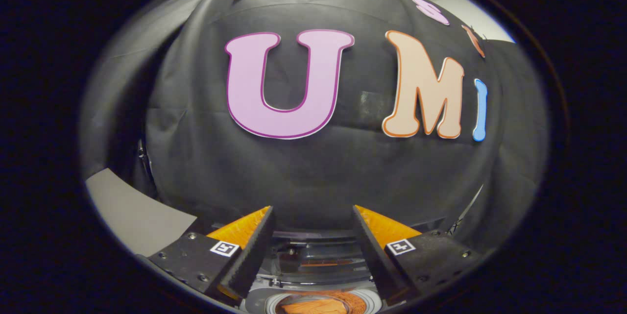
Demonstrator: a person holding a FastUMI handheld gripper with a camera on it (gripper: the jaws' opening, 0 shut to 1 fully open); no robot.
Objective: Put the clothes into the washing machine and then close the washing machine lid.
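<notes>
Both fingers of the hand-held gripper (312,250) stood apart, holding nothing. Between and below them, orange cloth (318,305) already lay inside the round white washing machine opening (368,299); its clear lid (321,255) seemed open, so closing remained.

Clothes (318,306) in washing machine (313,260) drum, below gripper (312,216), jaws apart.

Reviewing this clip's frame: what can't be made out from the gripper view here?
- Washing machine: partly hidden between and behind the fingers, its lower part cut off by the view's edge.
- Lid: I cannot tell where it is or how it stands.
- Orange clothes in the drum: cropped, so how many there are is unclear.
- Gripper: open, holding nothing.
</notes>
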